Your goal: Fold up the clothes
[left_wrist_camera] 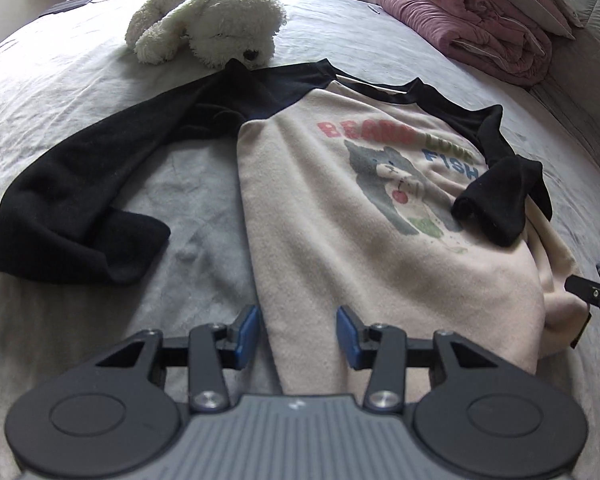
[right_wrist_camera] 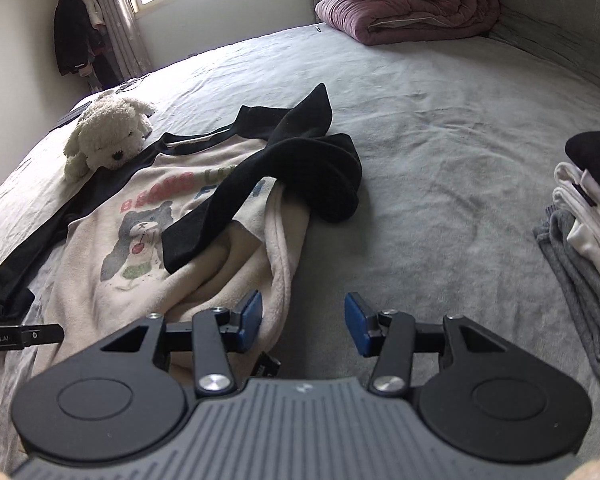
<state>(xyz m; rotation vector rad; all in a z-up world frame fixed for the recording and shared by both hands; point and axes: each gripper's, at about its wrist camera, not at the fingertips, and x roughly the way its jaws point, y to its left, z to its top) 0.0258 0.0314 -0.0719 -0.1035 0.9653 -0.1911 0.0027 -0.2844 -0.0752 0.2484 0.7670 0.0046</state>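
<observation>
Grey bedsheet (right_wrist_camera: 440,128) covers a wide bed, and on it lies the cream sweatshirt (left_wrist_camera: 340,216) with black sleeves and a cat print, chest up, its collar toward a white plush dog (left_wrist_camera: 212,20). One black sleeve (left_wrist_camera: 72,184) stretches out flat on the sheet away from the body; the other sleeve (right_wrist_camera: 260,184) is flopped back across the print, and the side of the body beneath it is doubled over in a loose roll.

The step in hand looks like taking the hem at both near corners to flatten or fold the body. To do it well, each claw should bite only the hem layers at its own corner, both should pull evenly so the fabric goes taut, and the rolled edge should be smoothed out first, or the fold will trap a lump. The crossed sleeve needs a tidy lay before any fold goes over it.

The left gripper (left_wrist_camera: 298,338) hangs over the near hem, its blue pads apart, with cloth seen in the gap but no pad pressing on it. The right gripper (right_wrist_camera: 303,322) is also parted and holds nothing; its inner pad sits just beside the rolled cream edge, the other over bare sheet.

Further out, a stack of folded clothes (right_wrist_camera: 588,232) sits to one side, and rolled quilts (right_wrist_camera: 412,0) are piled at the far end.
</observation>
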